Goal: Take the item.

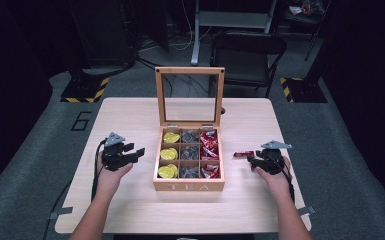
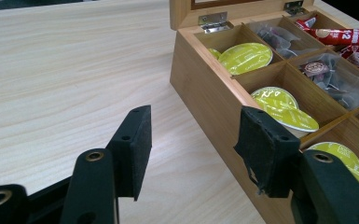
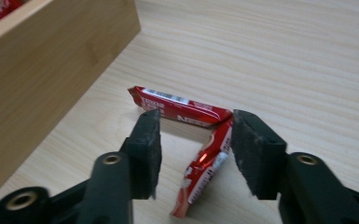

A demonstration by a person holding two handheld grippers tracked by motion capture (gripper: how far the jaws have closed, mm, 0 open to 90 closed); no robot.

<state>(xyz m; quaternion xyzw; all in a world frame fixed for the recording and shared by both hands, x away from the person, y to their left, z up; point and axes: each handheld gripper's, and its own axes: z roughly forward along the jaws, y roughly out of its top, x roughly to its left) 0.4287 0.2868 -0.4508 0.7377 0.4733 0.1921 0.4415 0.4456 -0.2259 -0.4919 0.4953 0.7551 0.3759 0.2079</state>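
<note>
Red sachets are what the right gripper [image 3: 193,140] is busy with: two slim red packets lie on the pale wooden table [image 1: 130,115] just to the right of the tea box [image 1: 189,186]. One sachet [image 3: 179,106] lies crosswise beyond the jaw tips, and the second sachet [image 3: 204,171] lies lengthwise between the jaws, its far end touching the first. The jaws stand apart on either side of that second packet; its upper end lies close against the right-hand pad [image 3: 242,154], while the other pad is clear of it, so nothing is clamped.

From the high view, the right gripper [image 1: 254,159] sits low over the table with a sachet [image 1: 243,154] at its tip. The bamboo box is open, its glass lid [image 1: 190,95] upright, with yellow pods [image 1: 169,154] in the left column, grey tea bags [image 1: 189,152] in the middle and more red sachets [image 1: 209,150] on the right.

On the other side, the left gripper [image 2: 193,149] hangs beside the box's left wall, jaws wide apart and holding nothing.
</note>
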